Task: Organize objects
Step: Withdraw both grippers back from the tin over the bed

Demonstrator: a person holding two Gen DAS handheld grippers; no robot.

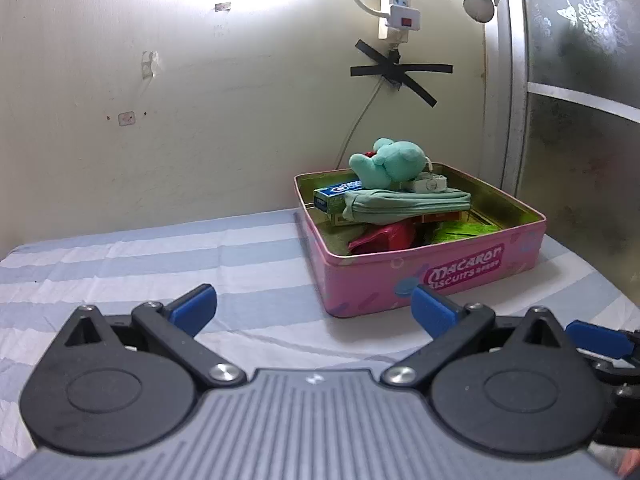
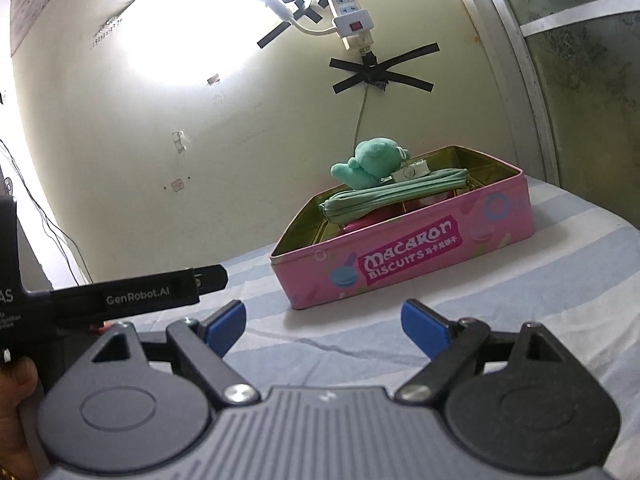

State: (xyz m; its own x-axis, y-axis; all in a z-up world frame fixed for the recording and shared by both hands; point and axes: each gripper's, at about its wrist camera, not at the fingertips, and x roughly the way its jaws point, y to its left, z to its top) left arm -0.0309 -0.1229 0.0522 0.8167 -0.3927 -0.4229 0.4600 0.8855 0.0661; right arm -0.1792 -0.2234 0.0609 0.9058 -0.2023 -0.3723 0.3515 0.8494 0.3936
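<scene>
A pink "Macaron Biscuits" tin (image 1: pixel 460 276) stands open on the striped bedsheet (image 1: pixel 160 264). In it lie a teal plush toy (image 1: pixel 390 158), a mint zip pouch (image 1: pixel 404 204), a blue biscuit box (image 1: pixel 334 196), a red packet (image 1: pixel 380 238) and a green packet (image 1: pixel 460 232). My left gripper (image 1: pixel 314 306) is open and empty, short of the tin's near corner. In the right wrist view the tin (image 2: pixel 408 264) holds the plush (image 2: pixel 370 162) and the pouch (image 2: pixel 396 196). My right gripper (image 2: pixel 324 322) is open and empty in front of the tin.
A wall (image 1: pixel 200 120) rises right behind the bed, with a taped power strip (image 1: pixel 400 4) and a cable hanging toward the tin. A frosted glass door frame (image 1: pixel 516 120) stands at the right. The left gripper's body (image 2: pixel 120 292) shows at the left of the right wrist view.
</scene>
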